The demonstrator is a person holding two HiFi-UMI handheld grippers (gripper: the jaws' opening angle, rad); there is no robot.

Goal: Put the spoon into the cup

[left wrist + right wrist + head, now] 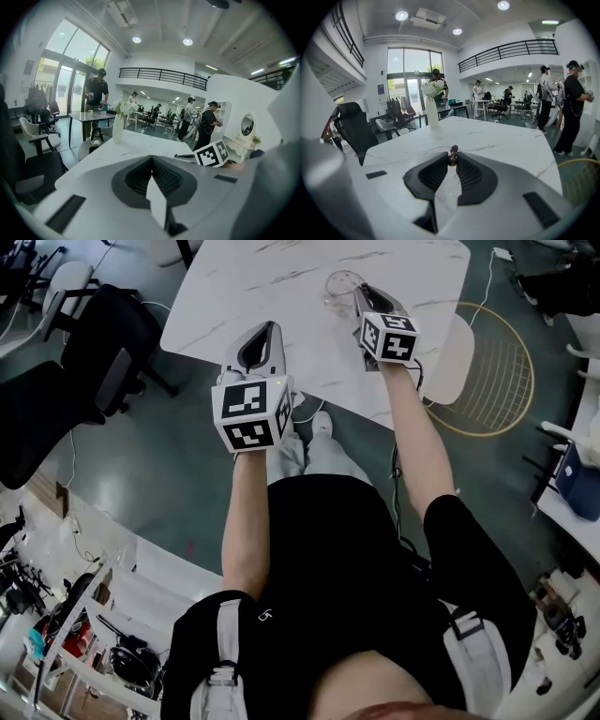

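Note:
A clear glass cup (339,285) stands on the white marble table (281,277), towards its right side. My right gripper (359,292) reaches the cup's near right edge. In the right gripper view its fingertips (453,157) are shut on the small brown knobbed end of the spoon (453,152), just above the cup's faint rim (427,151). The rest of the spoon is hidden below the jaws. My left gripper (273,327) hovers over the table's near edge, well left of the cup. Its jaws are shut with nothing between them (151,158).
A white vase of flowers (431,110) stands at the table's far end, also in the left gripper view (118,125). A black office chair (89,352) sits left of the table and a white chair (459,357) to its right. Several people stand in the background.

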